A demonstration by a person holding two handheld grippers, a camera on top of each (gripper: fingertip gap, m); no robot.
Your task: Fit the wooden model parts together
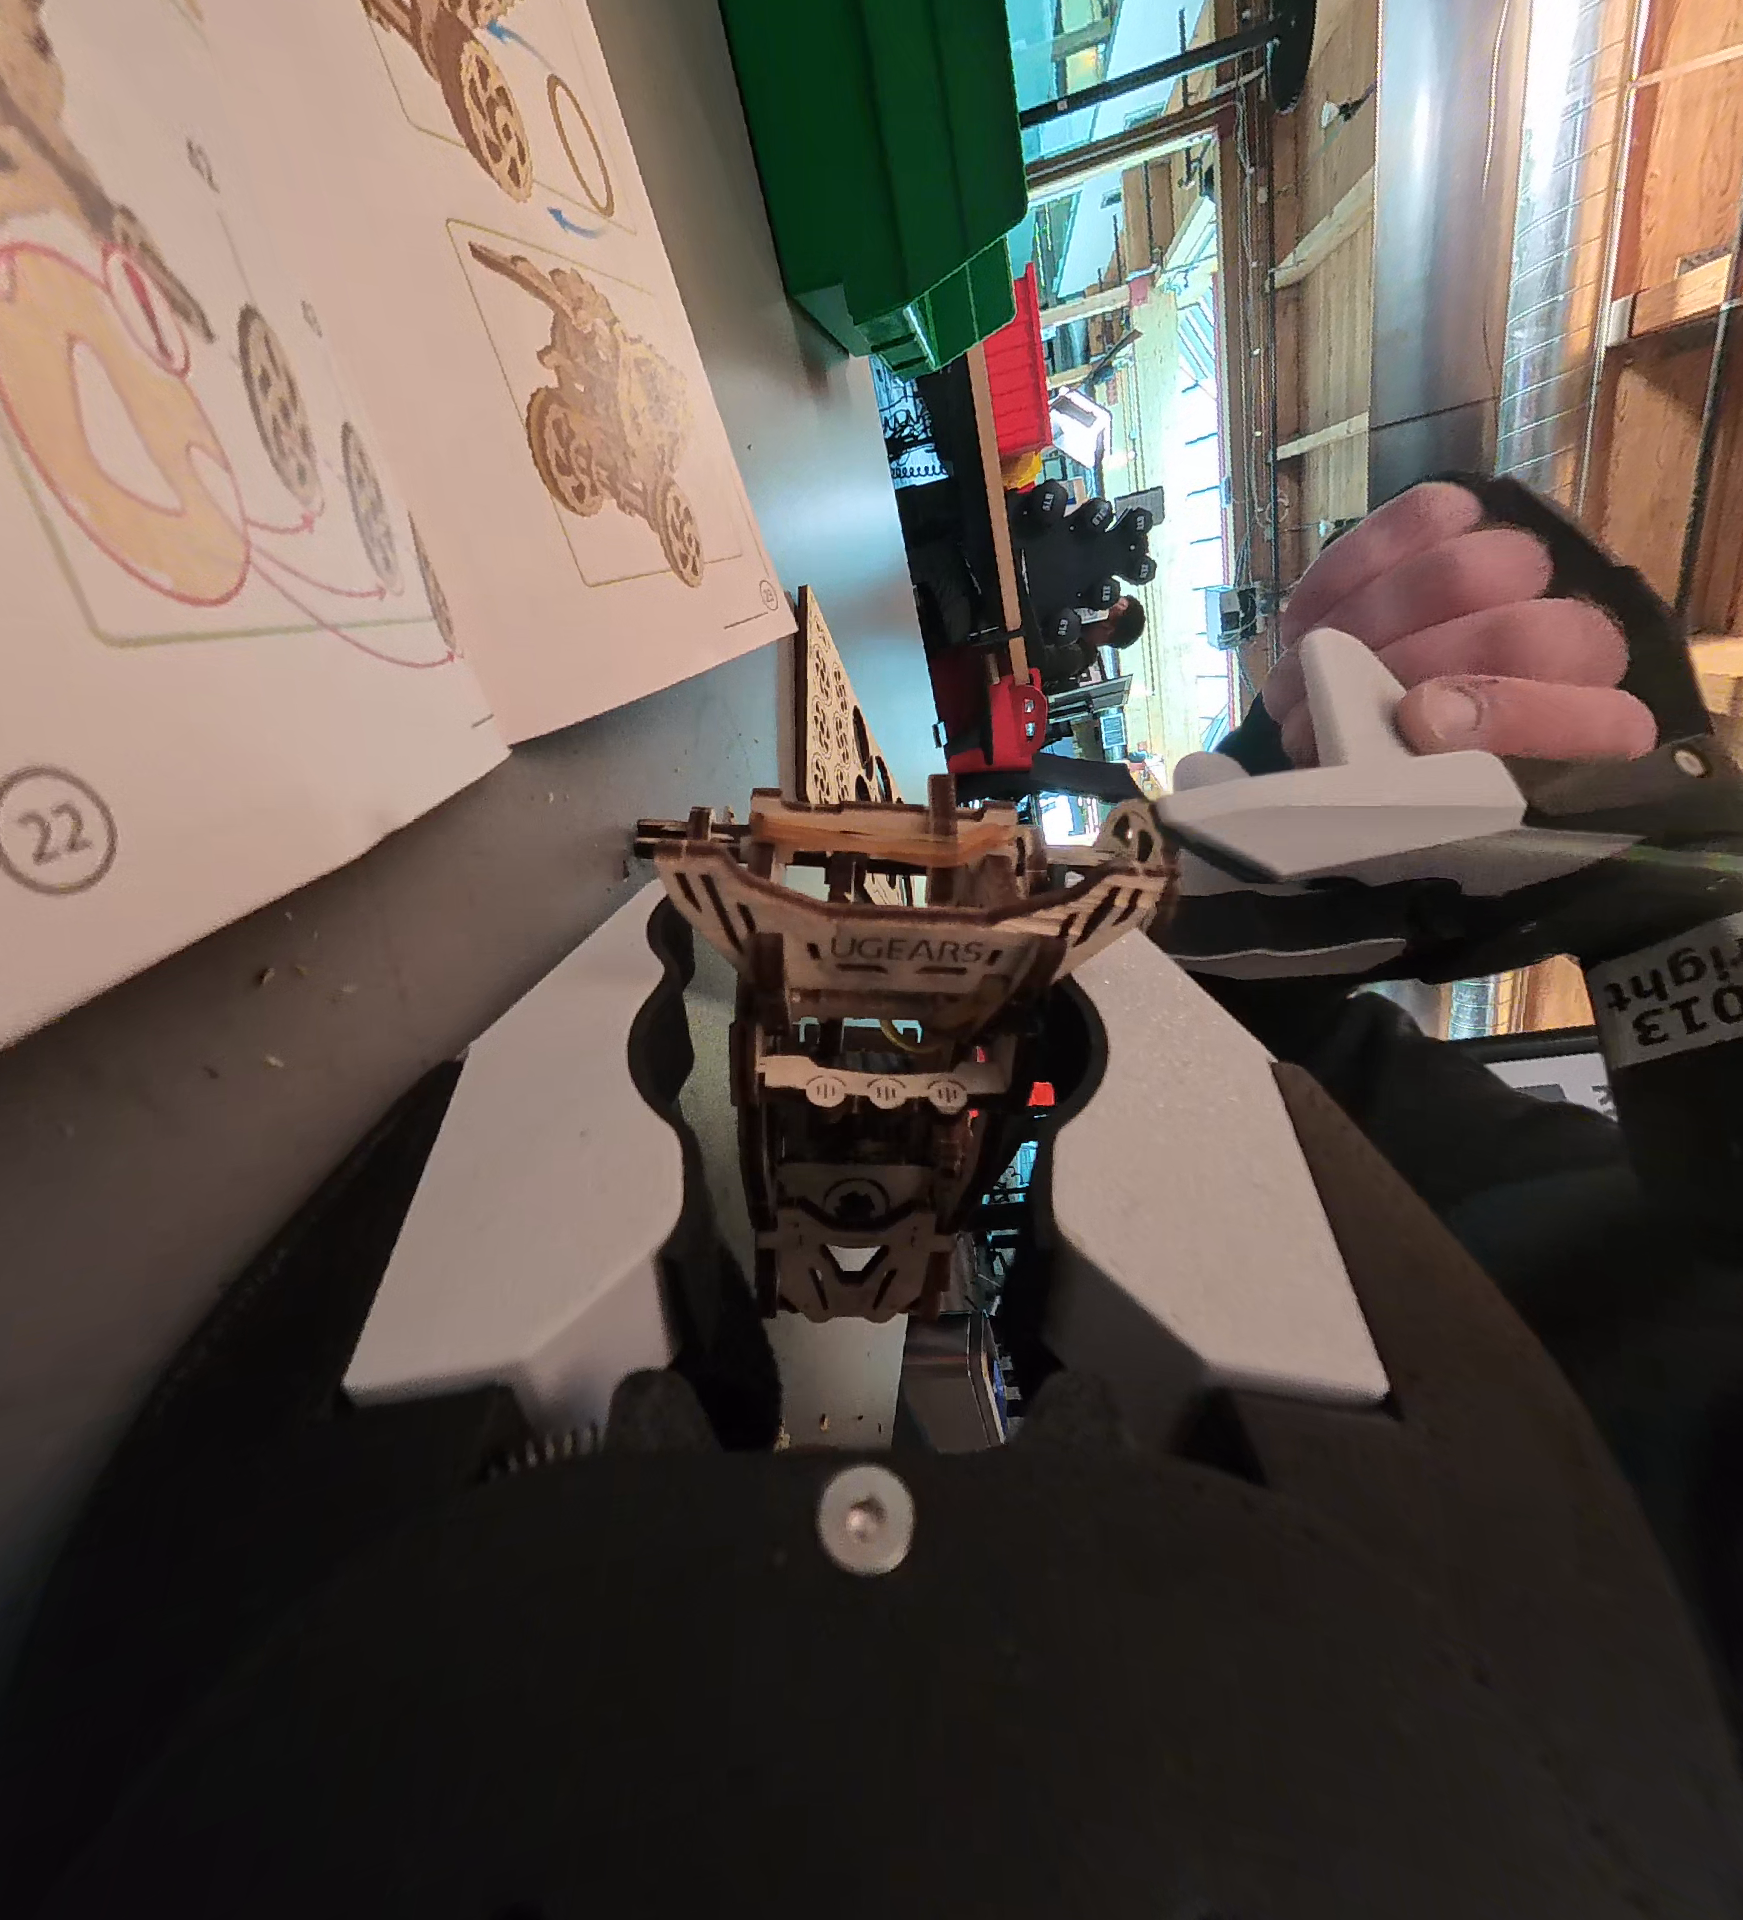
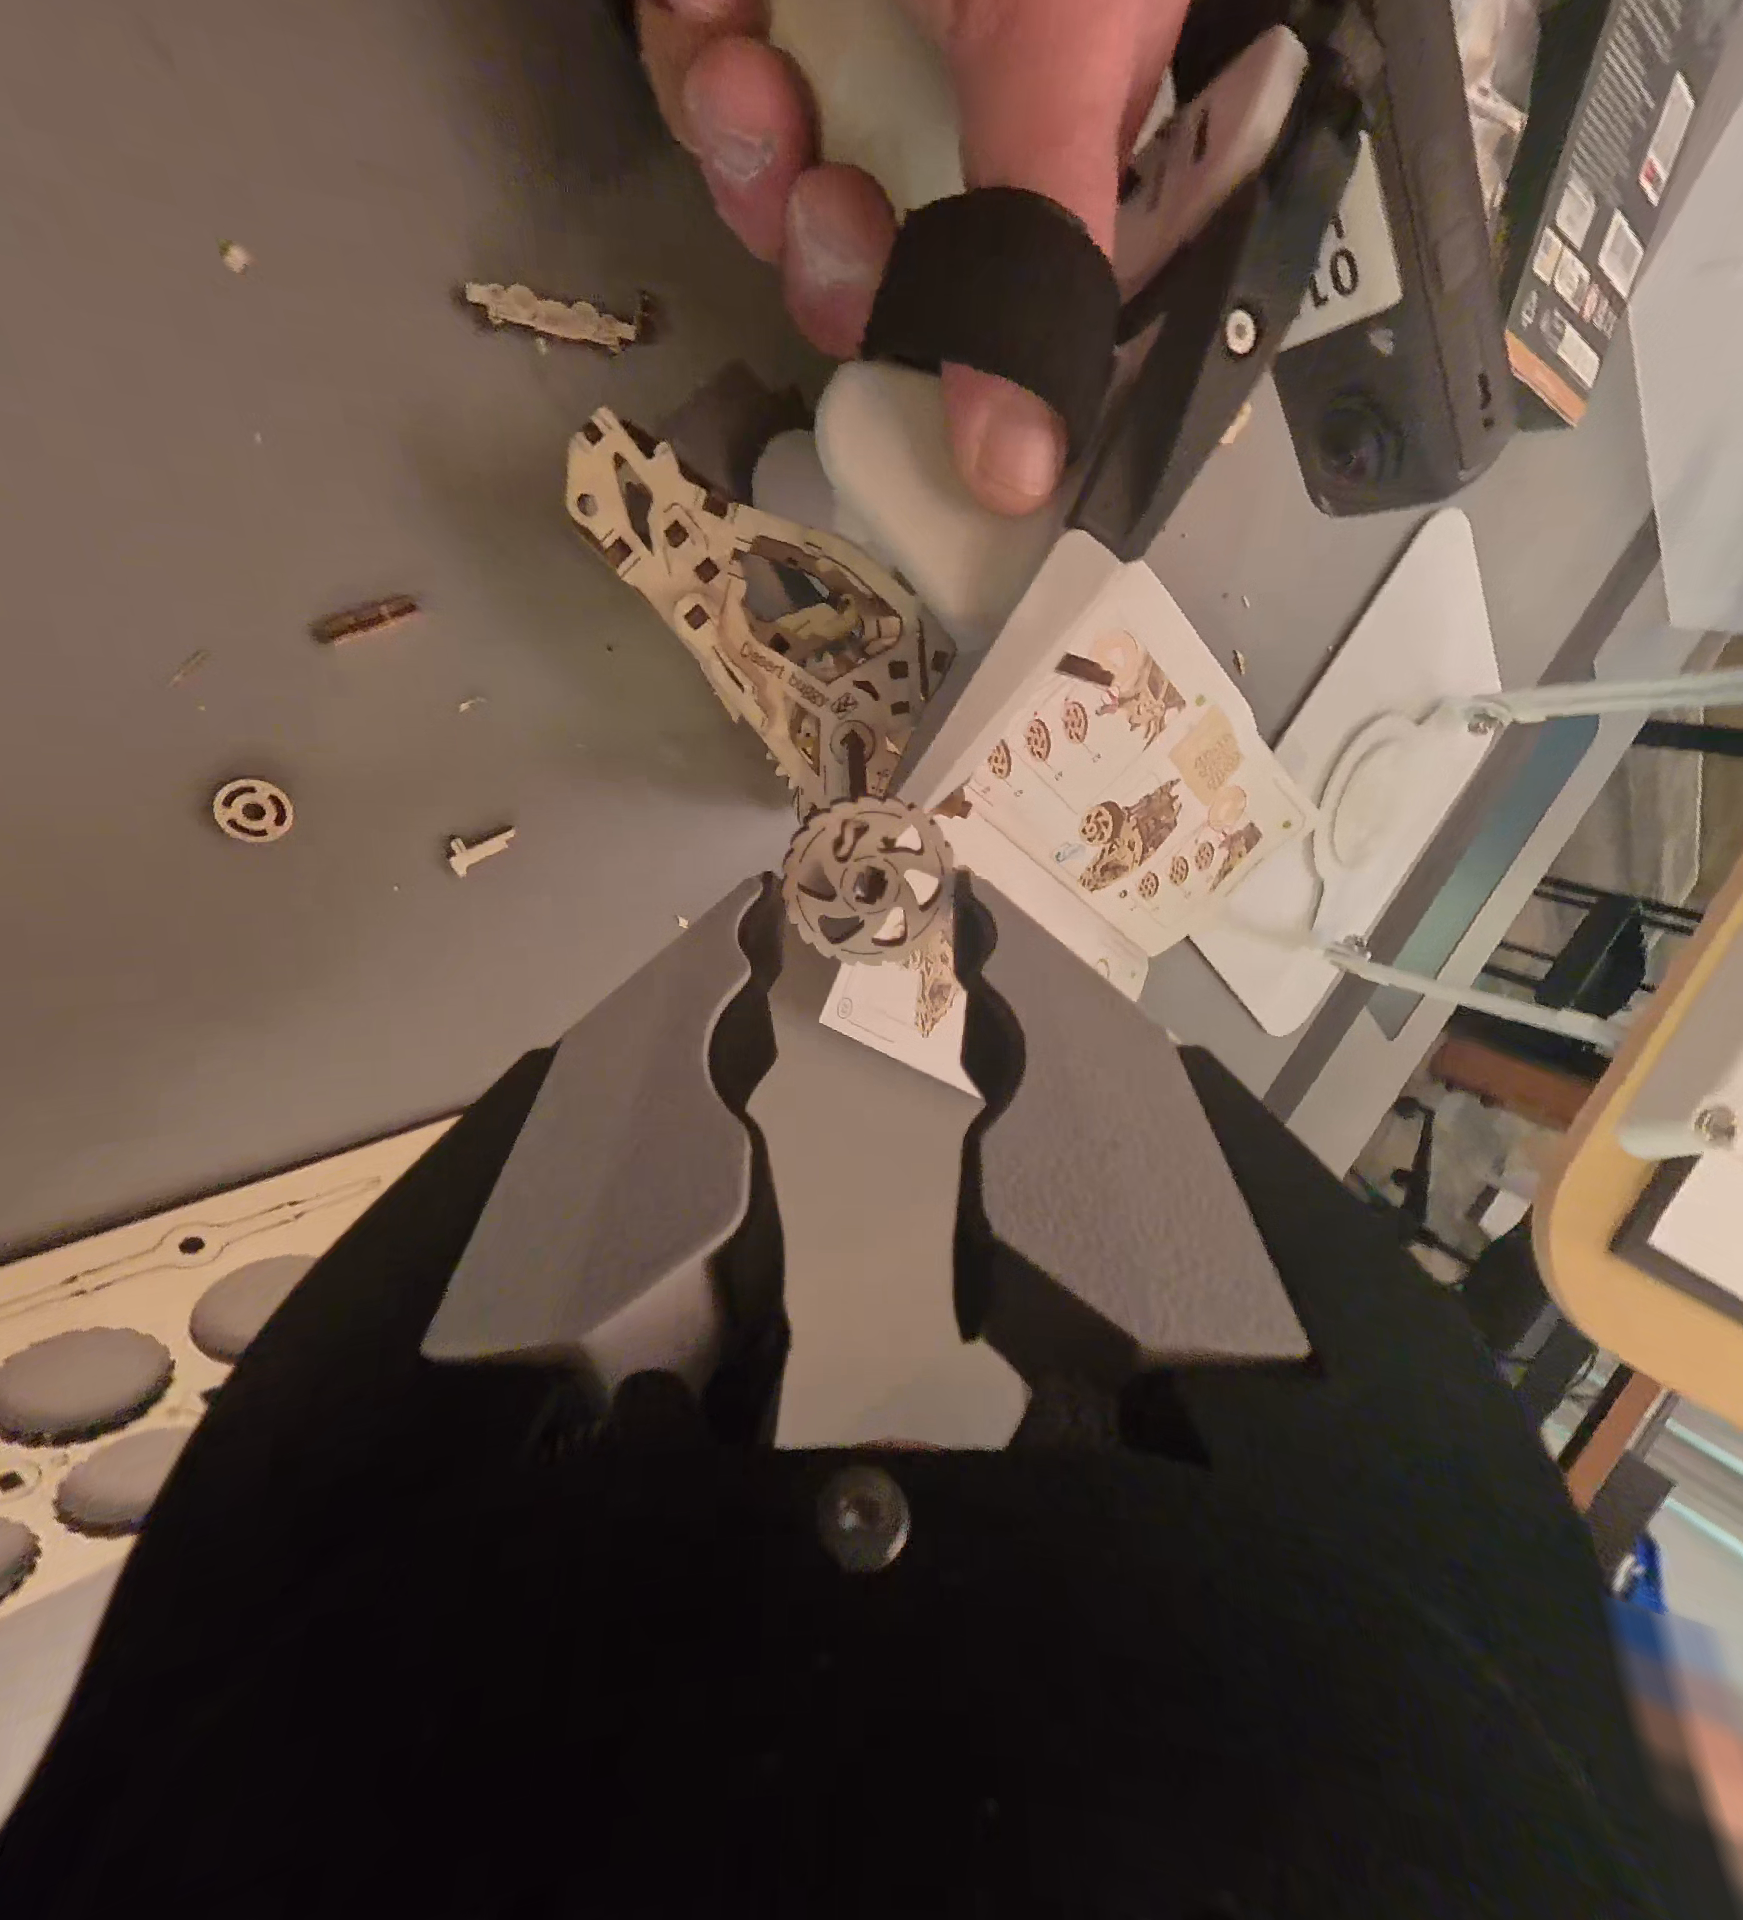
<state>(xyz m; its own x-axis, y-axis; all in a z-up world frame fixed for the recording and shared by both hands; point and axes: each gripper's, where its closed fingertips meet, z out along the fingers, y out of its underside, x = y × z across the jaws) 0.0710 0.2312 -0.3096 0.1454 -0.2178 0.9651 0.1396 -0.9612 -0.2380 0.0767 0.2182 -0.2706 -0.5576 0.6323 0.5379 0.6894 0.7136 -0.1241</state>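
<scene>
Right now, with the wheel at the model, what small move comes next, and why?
Probably ease the right gripper forward, pressing the toothed wheel onto the wooden model. The wheel sits at the jaws' tips against the model's end, which the left gripper holds.

Left hand-held gripper (image 1: 872,1091) clamping wooden model (image 1: 877,1039), instruction sheet (image 1: 223,416) beside, gloved hand (image 1: 1449,644) near

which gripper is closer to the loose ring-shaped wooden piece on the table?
Right. The right gripper, shut on a wooden gear wheel, sits just beside the ring-shaped piece. The left gripper, clamping the buggy body, is farther off.
</scene>
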